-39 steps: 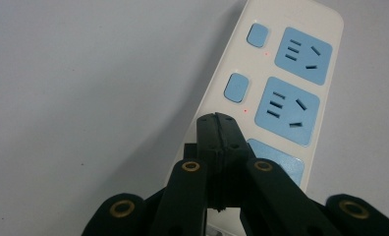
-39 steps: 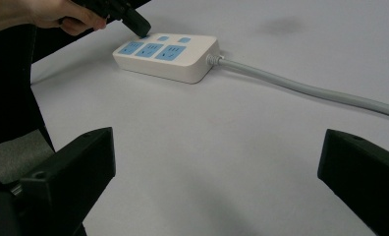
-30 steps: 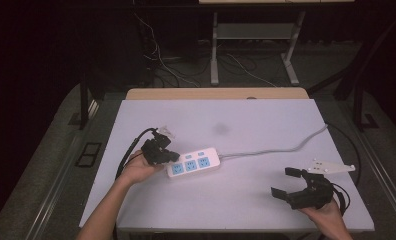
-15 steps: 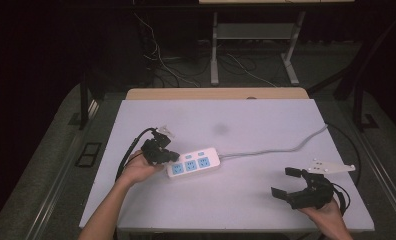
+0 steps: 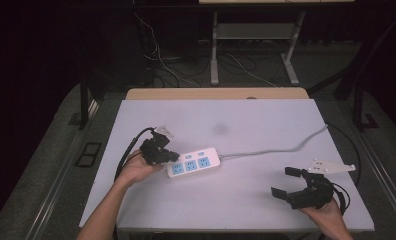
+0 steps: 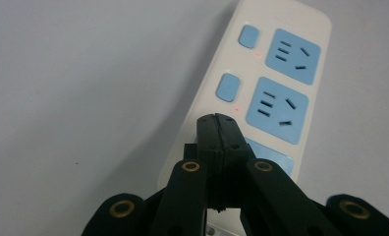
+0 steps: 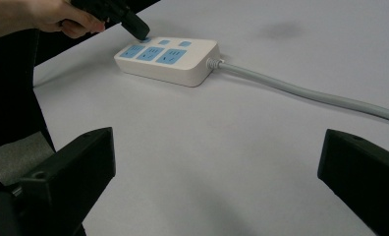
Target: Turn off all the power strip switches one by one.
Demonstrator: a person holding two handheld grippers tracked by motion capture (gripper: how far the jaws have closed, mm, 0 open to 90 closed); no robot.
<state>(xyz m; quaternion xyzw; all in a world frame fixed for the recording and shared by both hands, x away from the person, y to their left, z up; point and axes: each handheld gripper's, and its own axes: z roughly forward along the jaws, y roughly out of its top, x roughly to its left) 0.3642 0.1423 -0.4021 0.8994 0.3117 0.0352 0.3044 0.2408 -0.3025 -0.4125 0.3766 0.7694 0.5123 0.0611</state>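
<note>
Comparing with 1 second ago: finding nothing shifted, both hands holding their places and the strip lying where it lay. Reading that as a press being held rather than a fresh move, probably working the nearest switch.

Keeping the left gripper point(image 6: 217, 120) fully closed, pads together with nothing between them, tip bearing down on the near end of the power strip point(image 5: 196, 162), right at the 3rd switch button. Leaving the other 2 switch buttons point(image 6: 228, 87) further ahead of the tip untouched, each with a tiny red dot glowing beside it.

Resting the right gripper point(image 5: 285, 182) wide open and empty, well apart from the strip, which is lying ahead of it and toward the left hand, grey cable point(image 5: 276, 150) trailing away past it across the table point(image 5: 236, 125).

As for holders: counting 3 blue sockets point(image 6: 279, 109) just beyond the left tip, none taking a plug.
</note>
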